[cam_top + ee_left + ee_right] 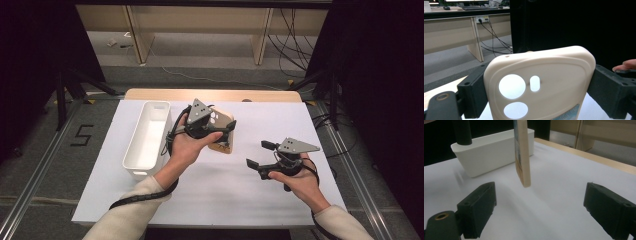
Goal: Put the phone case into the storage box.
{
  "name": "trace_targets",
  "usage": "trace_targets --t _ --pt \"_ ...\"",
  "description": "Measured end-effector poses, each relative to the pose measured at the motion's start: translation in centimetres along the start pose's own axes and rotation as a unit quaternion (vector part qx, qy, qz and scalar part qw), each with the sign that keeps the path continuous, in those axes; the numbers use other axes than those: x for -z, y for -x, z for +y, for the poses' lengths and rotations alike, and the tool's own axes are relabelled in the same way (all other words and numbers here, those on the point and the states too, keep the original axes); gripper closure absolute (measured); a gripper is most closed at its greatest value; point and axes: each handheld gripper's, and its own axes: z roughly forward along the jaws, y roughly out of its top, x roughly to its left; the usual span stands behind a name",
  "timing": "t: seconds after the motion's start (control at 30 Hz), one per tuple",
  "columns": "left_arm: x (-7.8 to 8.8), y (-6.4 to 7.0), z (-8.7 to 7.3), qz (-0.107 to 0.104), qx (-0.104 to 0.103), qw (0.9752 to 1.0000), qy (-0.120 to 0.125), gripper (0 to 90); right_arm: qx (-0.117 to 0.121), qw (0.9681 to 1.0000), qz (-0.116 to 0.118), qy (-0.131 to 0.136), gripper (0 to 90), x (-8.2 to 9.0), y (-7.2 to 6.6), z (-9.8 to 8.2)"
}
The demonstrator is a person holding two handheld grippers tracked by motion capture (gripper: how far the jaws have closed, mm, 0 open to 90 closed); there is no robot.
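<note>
We start with the white worktop (225, 195), which carries a long white bin (147, 140) just to the outer side of our left tongs (227, 131). Those left tongs hold a cream phone case (541, 82) clamped across its width, both pads pressing on its side edges, so it hangs clear of the worktop with its camera cut-outs facing the left tongs' own camera. Our right tongs (260, 154) stand wide apart with nothing between them, near the case but not touching it. Seen along the right tongs, the case (522, 152) lies straight ahead and a little above, edge-on, its long axis running nearly upright with the lower end tipped towards them. We judge the right hand is the free one for any handover, while the bin lies closer to the left.
</note>
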Motion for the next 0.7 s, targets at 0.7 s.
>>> trace_targets --t 0.7 --pt "1.1 -1.6 0.9 0.026 -0.006 0.9996 0.001 11.8 0.001 0.9999 -0.014 0.005 12.0 1.7 0.5 -0.8"
